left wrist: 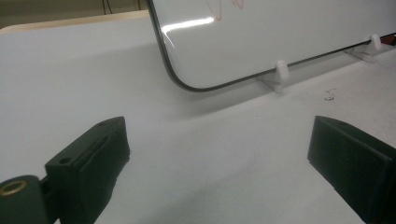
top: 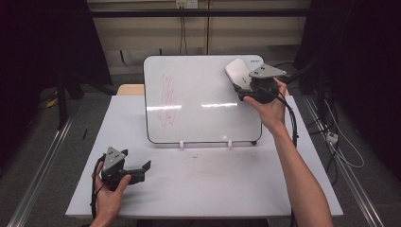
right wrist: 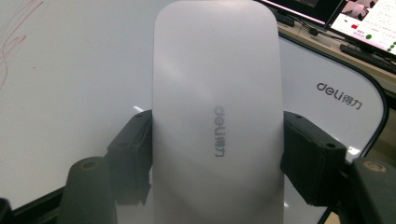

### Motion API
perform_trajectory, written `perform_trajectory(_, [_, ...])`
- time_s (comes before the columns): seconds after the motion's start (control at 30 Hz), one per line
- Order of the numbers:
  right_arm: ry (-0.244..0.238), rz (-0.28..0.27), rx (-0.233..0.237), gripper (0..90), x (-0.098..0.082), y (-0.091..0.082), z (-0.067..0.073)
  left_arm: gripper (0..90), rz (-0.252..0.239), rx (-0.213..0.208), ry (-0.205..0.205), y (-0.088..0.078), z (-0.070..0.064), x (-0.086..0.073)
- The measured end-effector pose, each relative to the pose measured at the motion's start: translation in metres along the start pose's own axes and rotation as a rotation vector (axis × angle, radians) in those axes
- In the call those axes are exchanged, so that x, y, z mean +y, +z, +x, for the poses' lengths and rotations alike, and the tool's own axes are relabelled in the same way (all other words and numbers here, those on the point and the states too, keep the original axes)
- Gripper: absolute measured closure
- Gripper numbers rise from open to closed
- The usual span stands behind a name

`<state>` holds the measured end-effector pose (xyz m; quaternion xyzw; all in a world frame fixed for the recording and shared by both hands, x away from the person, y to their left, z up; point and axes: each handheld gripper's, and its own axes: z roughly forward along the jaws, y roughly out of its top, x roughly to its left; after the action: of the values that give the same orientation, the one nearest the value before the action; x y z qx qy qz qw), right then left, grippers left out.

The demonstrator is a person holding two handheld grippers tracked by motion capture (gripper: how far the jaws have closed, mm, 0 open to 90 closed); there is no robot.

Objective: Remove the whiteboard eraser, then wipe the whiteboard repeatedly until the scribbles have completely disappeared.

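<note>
Biggest thing on show is the white table (top: 203, 184), and propped on it toward the far side is the whiteboard (top: 203, 101), leaning back on two small white clips (top: 181, 144). Red scribbles (top: 166, 99) mark the whiteboard's left half. Up at the whiteboard's top right corner, the right gripper (top: 241, 81) has its jaws clamped on both long sides of a pale grey eraser (top: 236, 72), which lies against the whiteboard's face; the right gripper view shows grey lettering running along the eraser's (right wrist: 217, 116) back. Well in front of the whiteboard's lower left corner, the left gripper (top: 144, 166) sits low over the table with its jaws spread wide and nothing between them, bare table showing in the gap.
</note>
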<state>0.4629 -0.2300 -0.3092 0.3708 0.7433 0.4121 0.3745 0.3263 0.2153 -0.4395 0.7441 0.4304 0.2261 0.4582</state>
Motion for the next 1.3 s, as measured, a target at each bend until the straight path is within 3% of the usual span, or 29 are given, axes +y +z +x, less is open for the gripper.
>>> perform_trajectory(0.17, [0.006, -0.014, 0.018, 31.8, -0.002, -0.002, 0.006, 5.2, 0.001, 0.007, 0.011, -0.002, -0.001, 0.000])
perform_trajectory(0.5, [-0.006, -0.033, 0.042, 31.8, 0.004, -0.002, 0.026, 5.7, 0.003, 0.012, -0.006, -0.003, 0.003, -0.002])
perform_trajectory(0.6, [0.010, -0.046, 0.066, 31.8, 0.005, -0.001, 0.032, 5.6, 0.004, 0.015, -0.013, -0.004, 0.004, -0.002])
perform_trajectory(1.3, [-0.081, -0.074, 0.133, 31.8, 0.021, 0.018, 0.085, 5.5, -0.009, 0.005, 0.002, -0.001, 0.004, 0.002])
